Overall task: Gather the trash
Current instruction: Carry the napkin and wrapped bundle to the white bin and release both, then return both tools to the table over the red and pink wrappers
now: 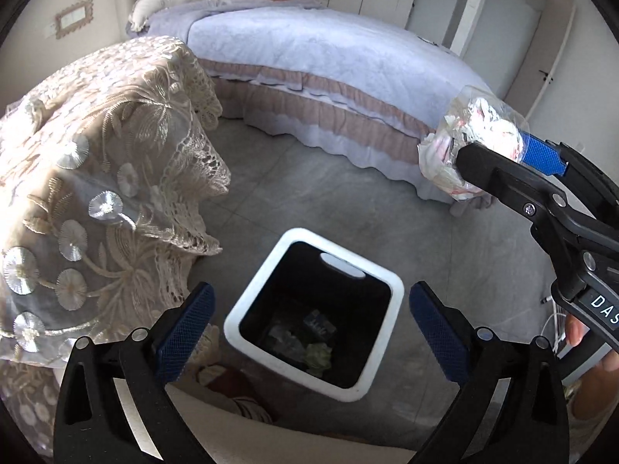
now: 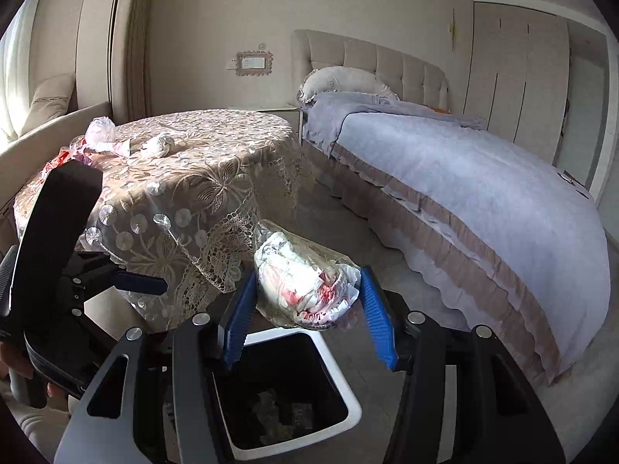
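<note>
A white-rimmed trash bin (image 1: 390, 290) with a black inside stands on the floor and holds several scraps; it also shows in the right wrist view (image 2: 350, 406). My right gripper (image 2: 309, 297) is shut on a clear plastic bag of crumpled wrappers (image 2: 305, 278) and holds it above the bin's far rim; the gripper (image 1: 499, 154) and bag (image 1: 476, 123) show at the right in the left wrist view. My left gripper (image 1: 309, 332) is open and empty above the bin; it shows at the left in the right wrist view (image 2: 143, 282). More trash (image 2: 102, 135) lies on the table.
A round table with a lace cloth (image 2: 201, 178) stands left of the bin. A bed with a lilac cover (image 2: 483, 193) runs along the right. A cream armchair (image 2: 46, 123) sits behind the table. Grey floor (image 1: 309, 193) lies between table and bed.
</note>
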The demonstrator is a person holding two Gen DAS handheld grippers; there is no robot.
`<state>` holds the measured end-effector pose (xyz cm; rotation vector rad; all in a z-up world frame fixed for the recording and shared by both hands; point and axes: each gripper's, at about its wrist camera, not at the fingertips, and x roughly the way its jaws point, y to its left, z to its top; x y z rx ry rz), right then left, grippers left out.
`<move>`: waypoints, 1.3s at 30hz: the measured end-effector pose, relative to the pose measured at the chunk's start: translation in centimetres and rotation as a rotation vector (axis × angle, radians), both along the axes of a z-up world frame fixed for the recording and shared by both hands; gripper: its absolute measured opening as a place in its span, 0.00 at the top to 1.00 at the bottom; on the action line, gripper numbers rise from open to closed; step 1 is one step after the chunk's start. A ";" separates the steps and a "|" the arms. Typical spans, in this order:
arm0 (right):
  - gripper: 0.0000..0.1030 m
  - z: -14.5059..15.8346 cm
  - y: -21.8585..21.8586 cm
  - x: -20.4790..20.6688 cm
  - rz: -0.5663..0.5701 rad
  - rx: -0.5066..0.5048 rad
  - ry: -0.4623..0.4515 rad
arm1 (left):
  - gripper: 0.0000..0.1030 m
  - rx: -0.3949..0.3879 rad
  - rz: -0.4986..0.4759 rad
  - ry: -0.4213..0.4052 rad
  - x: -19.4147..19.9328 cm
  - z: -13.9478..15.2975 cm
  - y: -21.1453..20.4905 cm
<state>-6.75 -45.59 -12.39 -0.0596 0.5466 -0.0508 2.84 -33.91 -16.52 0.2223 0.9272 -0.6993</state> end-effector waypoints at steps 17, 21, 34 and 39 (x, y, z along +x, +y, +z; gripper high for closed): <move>0.04 -3.4 1.6 2.2 0.025 -0.070 0.082 | 0.04 -0.251 0.007 -0.154 -0.4 6.1 4.9; 0.04 -2.8 1.4 2.1 -0.002 -0.083 0.053 | 0.04 -0.286 -0.059 -0.142 -0.6 6.7 5.1; 0.04 2.0 6.2 0.8 0.146 -0.166 -0.249 | 0.04 -0.372 0.043 -0.246 -0.9 9.3 9.8; 0.04 3.2 9.1 1.4 0.220 -0.181 -0.303 | 0.04 -0.395 0.080 -0.287 -1.0 10.2 12.0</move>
